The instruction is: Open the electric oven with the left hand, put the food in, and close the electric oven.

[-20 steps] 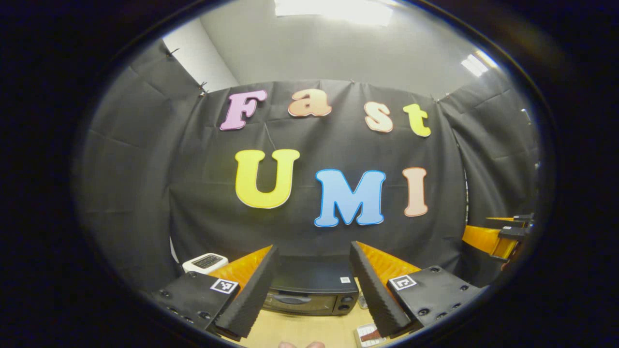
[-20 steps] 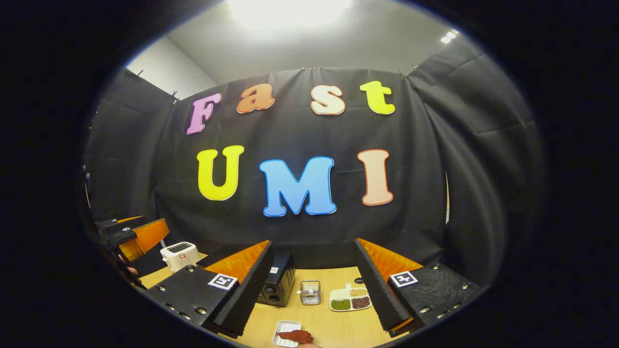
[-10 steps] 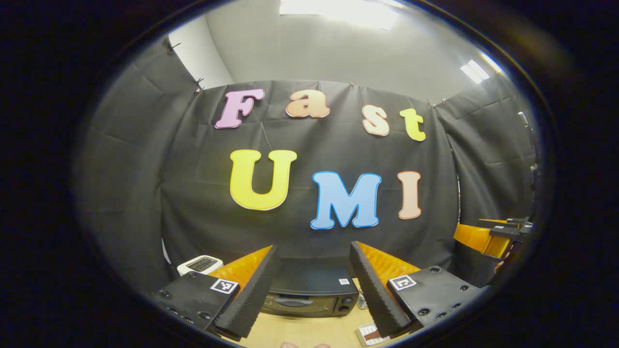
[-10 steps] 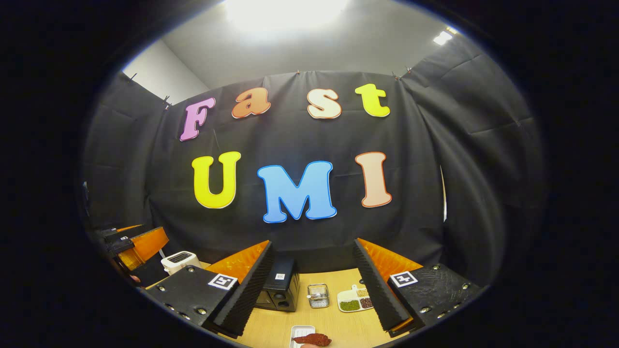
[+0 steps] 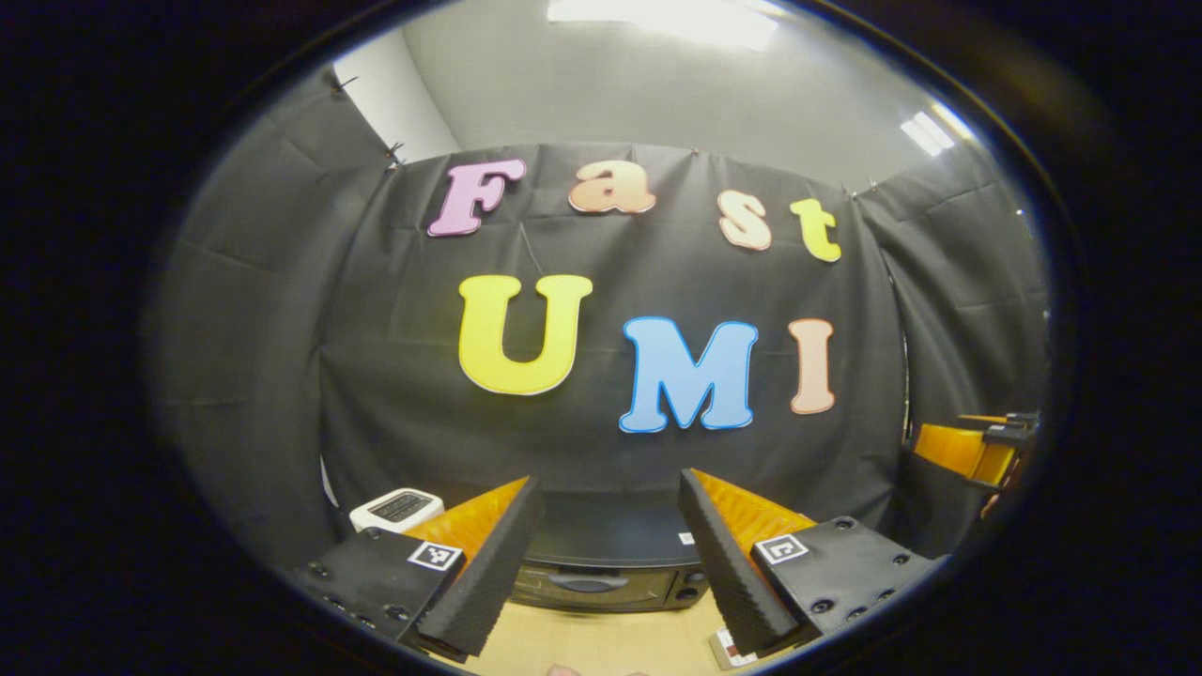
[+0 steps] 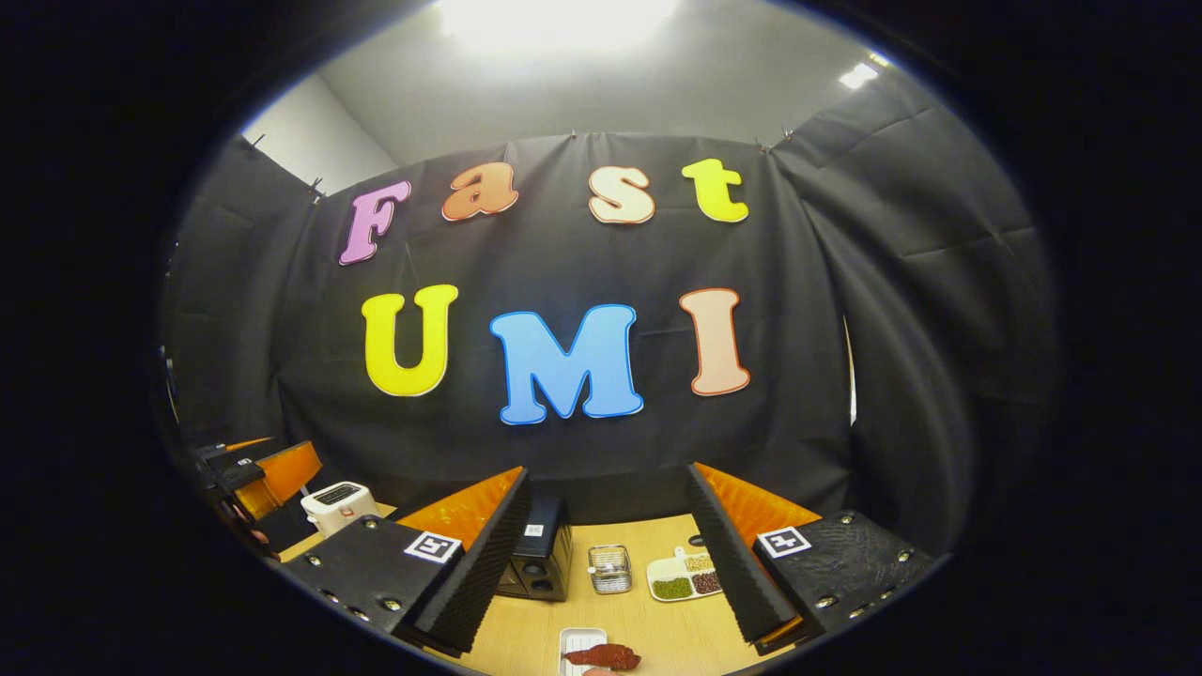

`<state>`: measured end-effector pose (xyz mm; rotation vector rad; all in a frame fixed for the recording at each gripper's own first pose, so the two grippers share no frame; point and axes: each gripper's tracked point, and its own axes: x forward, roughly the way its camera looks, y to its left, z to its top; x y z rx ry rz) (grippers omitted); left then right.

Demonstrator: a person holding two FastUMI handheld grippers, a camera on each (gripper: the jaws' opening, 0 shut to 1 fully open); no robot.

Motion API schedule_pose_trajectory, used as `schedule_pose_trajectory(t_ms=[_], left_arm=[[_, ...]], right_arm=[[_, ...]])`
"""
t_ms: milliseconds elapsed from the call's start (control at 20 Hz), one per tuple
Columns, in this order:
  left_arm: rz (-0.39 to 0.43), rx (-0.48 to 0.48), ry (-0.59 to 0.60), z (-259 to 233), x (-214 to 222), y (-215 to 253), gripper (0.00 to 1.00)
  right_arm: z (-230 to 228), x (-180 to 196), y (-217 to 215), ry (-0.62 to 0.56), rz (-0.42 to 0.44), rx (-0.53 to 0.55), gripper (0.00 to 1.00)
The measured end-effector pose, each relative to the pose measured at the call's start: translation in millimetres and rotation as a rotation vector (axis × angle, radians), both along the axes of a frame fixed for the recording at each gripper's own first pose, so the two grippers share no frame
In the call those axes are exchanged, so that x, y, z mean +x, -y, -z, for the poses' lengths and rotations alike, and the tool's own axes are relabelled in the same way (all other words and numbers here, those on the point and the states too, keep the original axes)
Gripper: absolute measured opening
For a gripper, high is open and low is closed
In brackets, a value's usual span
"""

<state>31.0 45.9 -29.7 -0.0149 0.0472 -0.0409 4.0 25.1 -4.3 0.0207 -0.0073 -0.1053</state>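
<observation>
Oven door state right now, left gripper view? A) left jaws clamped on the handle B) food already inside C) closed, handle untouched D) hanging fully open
C: the electric oven sits past the left gripper with its door flush and handle free; the jaws stand open with nothing between them, and the food still lies on its white tray in the right gripper view.

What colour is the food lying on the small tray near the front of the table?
Dark reddish-brown food on a white tray, seen best in the right gripper view.
</observation>
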Motion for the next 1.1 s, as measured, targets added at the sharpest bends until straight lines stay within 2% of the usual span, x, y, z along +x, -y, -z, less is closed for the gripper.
schedule_pose_trajectory(t_ms=[400, 600, 650, 700, 750, 800, 900, 950, 1000, 1050, 1100], left_arm=[[0.033, -0.007, -0.147, 80.0, 54.5, 7.1, 1.0], [0.055, 0.001, -0.214, 121.9, 87.2, 10.9, 0.92], [0.059, 0.003, -0.235, 133.9, 95.0, 10.6, 1.0], [0.061, 0.008, -0.257, 147.3, 101.8, 9.8, 1.0], [0.064, 0.015, -0.277, 161.3, 108.6, 9.0, 0.92], [0.067, 0.026, -0.297, 173.1, 115.7, 7.9, 1.0], [0.072, 0.054, -0.325, 196.5, 128.2, 7.7, 0.92], [0.071, 0.066, -0.336, 206.3, 133.1, 6.5, 0.98], [0.071, 0.079, -0.347, 215.1, 137.8, 6.4, 0.93], [0.072, 0.087, -0.357, 221.4, 142.4, 5.6, 0.93], [0.073, 0.092, -0.364, 228.4, 145.8, 6.3, 0.98]], right_arm=[[20.0, 7.4, 12.1, -0.047, 0.031, -0.01, 0.99], [30.8, 7.0, 13.6, -0.081, 0.039, -0.022, 0.99], [33.3, 6.3, 13.8, -0.089, 0.041, -0.027, 0.99], [35.1, 5.9, 14.2, -0.095, 0.044, -0.032, 0.99], [36.8, 4.9, 15.9, -0.1, 0.049, -0.037, 0.99], [37.8, 3.7, 17.5, -0.105, 0.056, -0.043, 0.99], [41.1, 2.0, 22.5, -0.114, 0.071, -0.057, 0.99], [43.8, 1.0, 24.6, -0.12, 0.079, -0.064, 0.99], [45.6, 0.1, 27.0, -0.126, 0.087, -0.066, 0.99], [48.0, 0.4, 29.2, -0.132, 0.095, -0.065, 0.99], [49.0, 0.1, 30.7, -0.136, 0.103, -0.063, 0.99]])
